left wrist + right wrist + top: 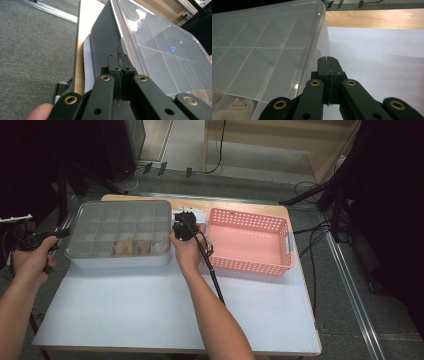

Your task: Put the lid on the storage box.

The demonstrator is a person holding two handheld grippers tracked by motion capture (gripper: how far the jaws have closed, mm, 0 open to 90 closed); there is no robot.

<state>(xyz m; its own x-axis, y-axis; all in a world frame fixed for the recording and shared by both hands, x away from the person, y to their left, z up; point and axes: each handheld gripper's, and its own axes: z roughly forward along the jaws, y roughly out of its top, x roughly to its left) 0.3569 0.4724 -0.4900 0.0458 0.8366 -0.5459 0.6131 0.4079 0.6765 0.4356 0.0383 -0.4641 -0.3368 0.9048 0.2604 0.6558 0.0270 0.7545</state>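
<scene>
Both tongs, left gripper and right gripper, sat closed and empty against opposite ends of the lidded compartment box, seemingly poised to lift its lid next.

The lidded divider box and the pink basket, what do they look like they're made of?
Divider box: probably translucent plastic, glossy; light glints on its lid and the compartments show through. Pink basket: likely moulded plastic, matte, with rows of small holes in its walls.

Both forearms reach in from the near edge. The left gripper sits far left, jaws pressed together. The right gripper, mid-scene, is likewise closed, empty.
</scene>
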